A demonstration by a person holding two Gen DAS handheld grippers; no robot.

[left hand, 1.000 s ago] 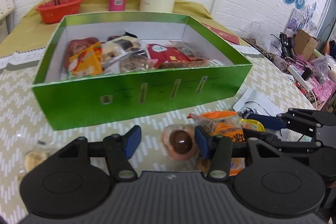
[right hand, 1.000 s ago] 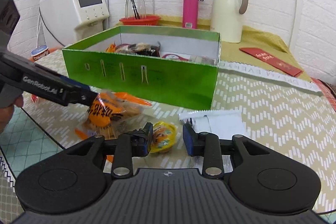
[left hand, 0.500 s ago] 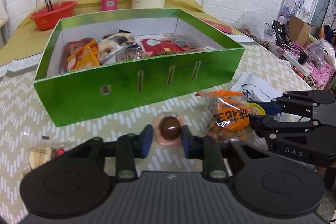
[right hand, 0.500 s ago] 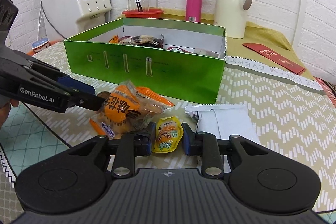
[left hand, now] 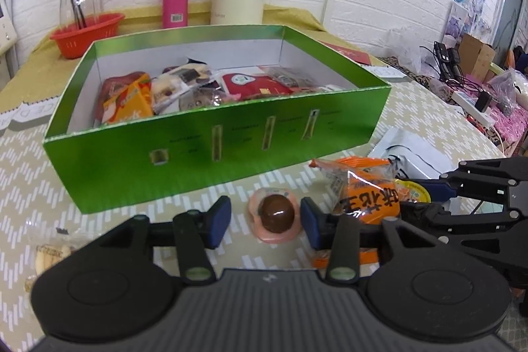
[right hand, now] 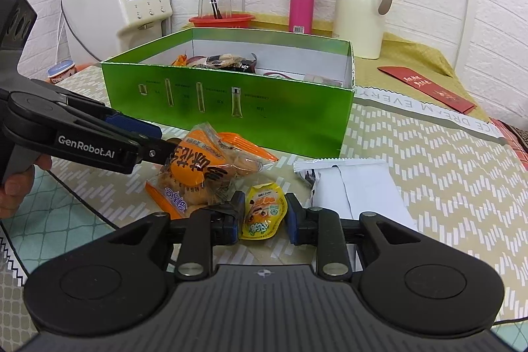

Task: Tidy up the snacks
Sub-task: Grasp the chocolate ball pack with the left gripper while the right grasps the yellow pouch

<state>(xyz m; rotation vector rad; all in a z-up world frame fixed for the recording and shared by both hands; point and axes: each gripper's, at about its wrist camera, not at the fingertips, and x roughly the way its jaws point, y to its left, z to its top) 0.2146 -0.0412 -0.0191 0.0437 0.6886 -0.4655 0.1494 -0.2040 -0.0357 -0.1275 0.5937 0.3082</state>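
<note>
Pink plastic cup with a brown jelly (left hand: 276, 215) sits on the table in front of the green box (left hand: 214, 150), between the jaws of the left gripper (left hand: 264, 216), which have just been opening; the left pad now stands clear of it, so that pick looks let go and needs a fresh squeeze. The right gripper (right hand: 264, 213) has just eased its jaws too, its 2 pads meeting both edges of the yellow pouch (right hand: 264, 211) beside the orange packet (right hand: 198, 164); whether they truly pinch it I cannot tell. The gripper body hides the pouch's near end; a clear-wrapped snack (left hand: 49, 253) at the left edge is half hidden.
</note>
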